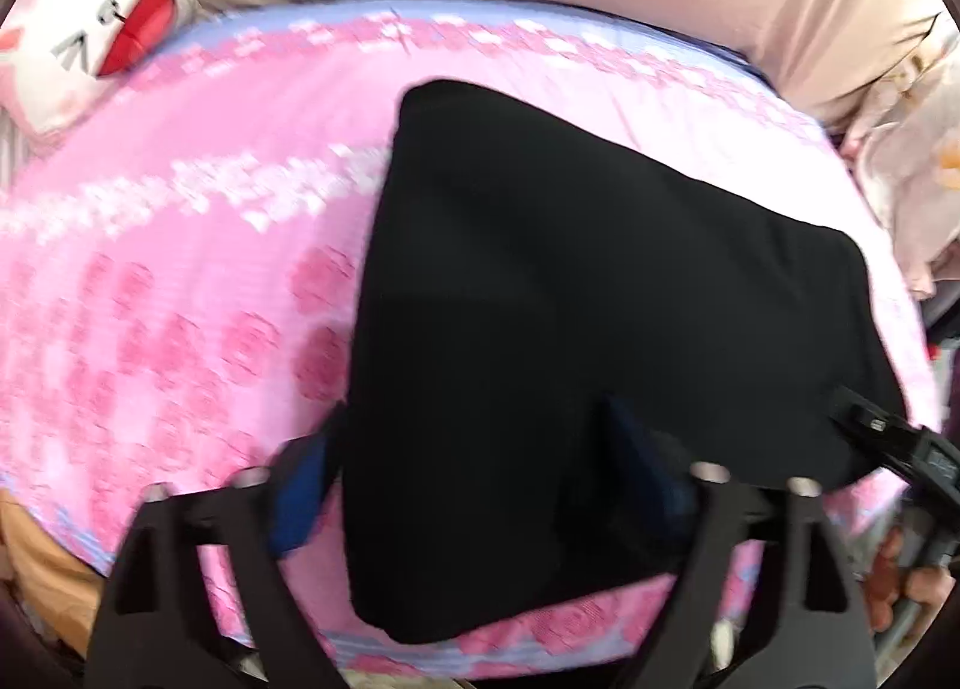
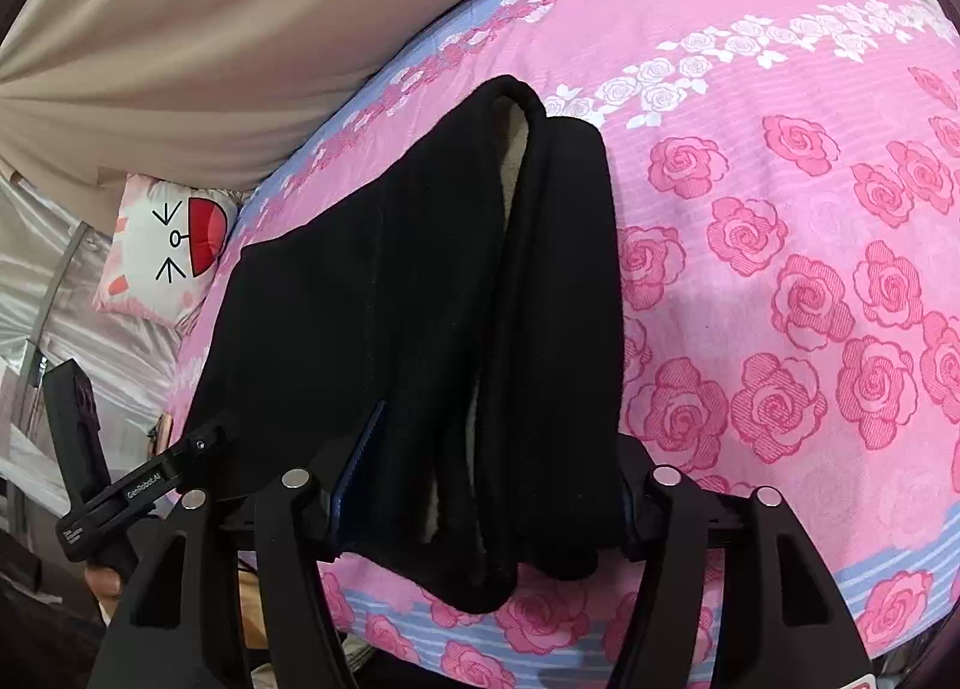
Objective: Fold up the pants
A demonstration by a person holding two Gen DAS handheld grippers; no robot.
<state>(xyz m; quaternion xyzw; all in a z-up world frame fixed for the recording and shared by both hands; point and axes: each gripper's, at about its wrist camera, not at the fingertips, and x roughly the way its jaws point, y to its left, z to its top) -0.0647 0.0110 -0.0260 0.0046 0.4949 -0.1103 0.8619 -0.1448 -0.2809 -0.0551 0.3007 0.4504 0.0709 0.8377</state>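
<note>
Seemingly both the left tongs (image 1: pixel 474 485) and right tongs (image 2: pixel 486 485) straddle the black pants (image 2: pixel 420 281) unclenched; clench squarely on the near edge before folding.

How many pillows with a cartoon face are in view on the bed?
1. The cartoon-face pillow lies at the bed's far corner beyond the black pants, against the beige curtain. Others may be out of frame.

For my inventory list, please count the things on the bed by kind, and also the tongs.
Black pants: 1
Cat-face pillow: 1
Pink rose bedspread: 1
Tongs: 2, left and right
Total: 5
</note>
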